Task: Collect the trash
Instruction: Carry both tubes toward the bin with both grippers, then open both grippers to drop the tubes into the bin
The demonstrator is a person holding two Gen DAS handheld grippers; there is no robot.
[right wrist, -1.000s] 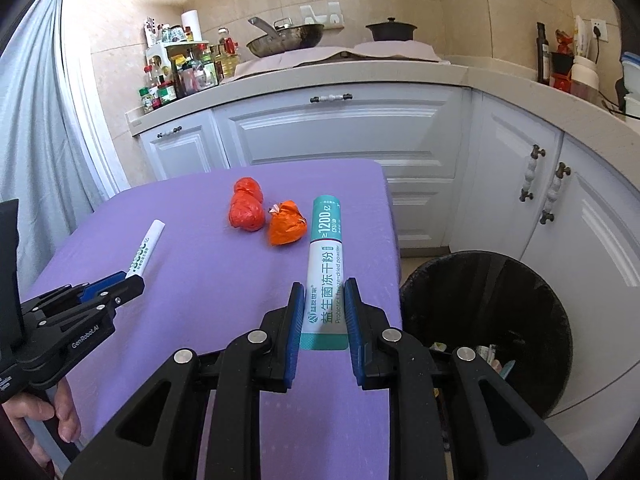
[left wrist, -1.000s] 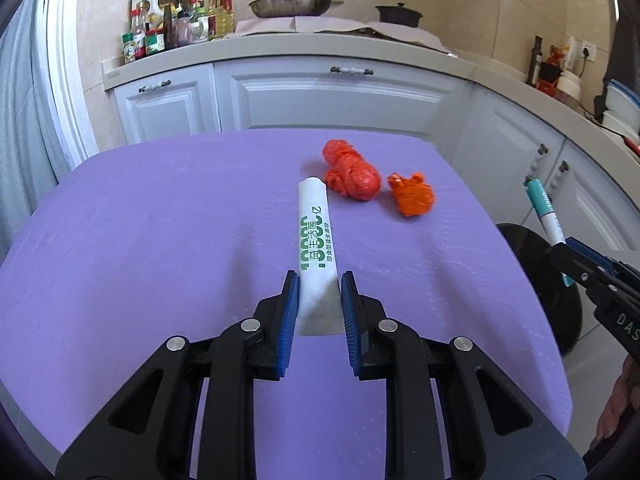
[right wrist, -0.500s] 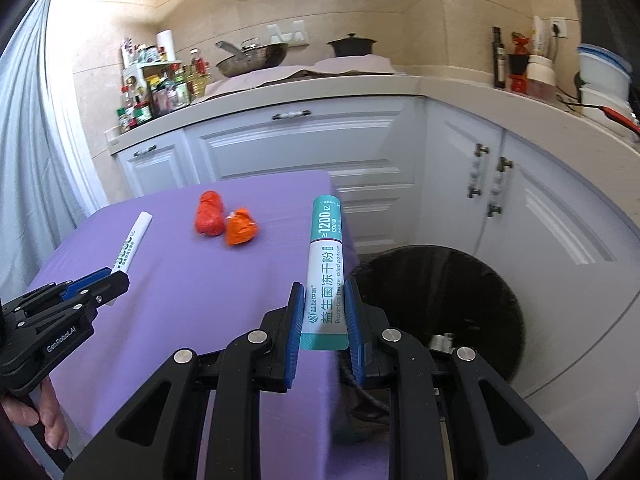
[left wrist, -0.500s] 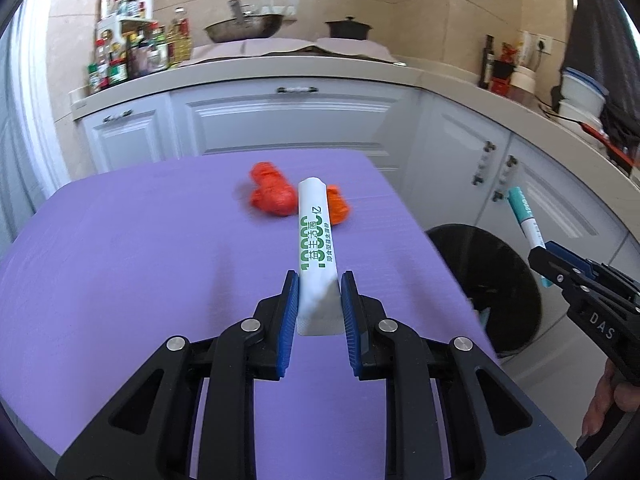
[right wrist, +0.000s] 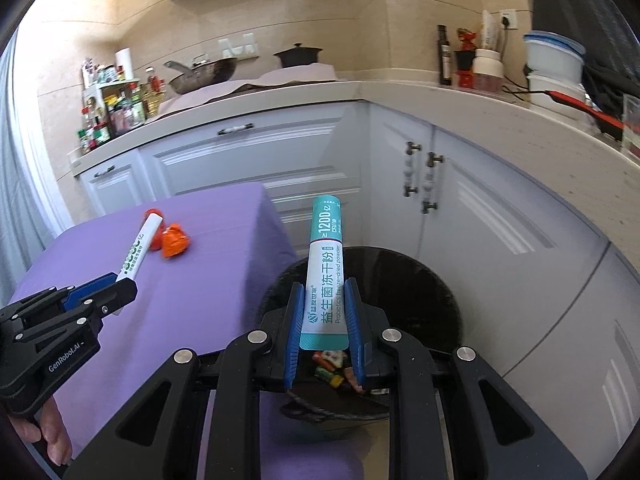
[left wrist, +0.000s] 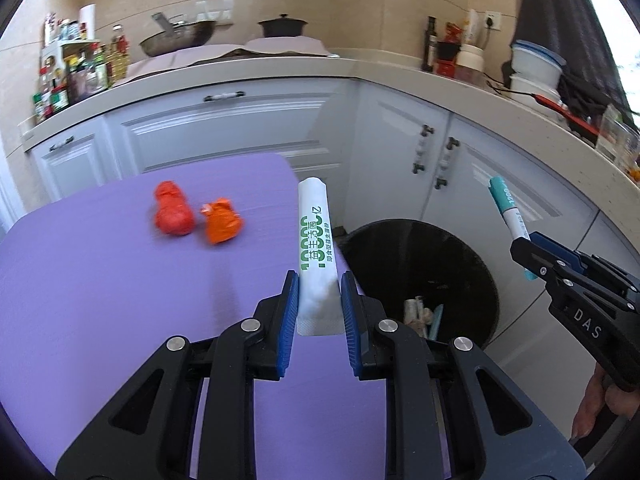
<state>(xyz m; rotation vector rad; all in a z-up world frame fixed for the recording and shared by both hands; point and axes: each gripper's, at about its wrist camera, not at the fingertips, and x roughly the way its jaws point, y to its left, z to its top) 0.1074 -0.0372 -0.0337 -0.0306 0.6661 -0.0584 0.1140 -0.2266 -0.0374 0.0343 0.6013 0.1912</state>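
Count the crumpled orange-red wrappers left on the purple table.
2. The red wrapper and the orange wrapper lie side by side near the table's far edge. The grippers could hide others nearer by.

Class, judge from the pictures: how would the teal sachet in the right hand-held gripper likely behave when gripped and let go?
The teal sachet probably is fairly stiff: held only at its lower end by the right hand-held gripper, it stands straight. It looks light, being a slim packet. Released here, it would likely drop into the bin below.

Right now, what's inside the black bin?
The black bin holds some wrappers and pale scraps at the bottom. The right gripper and its teal sachet cover the rest.
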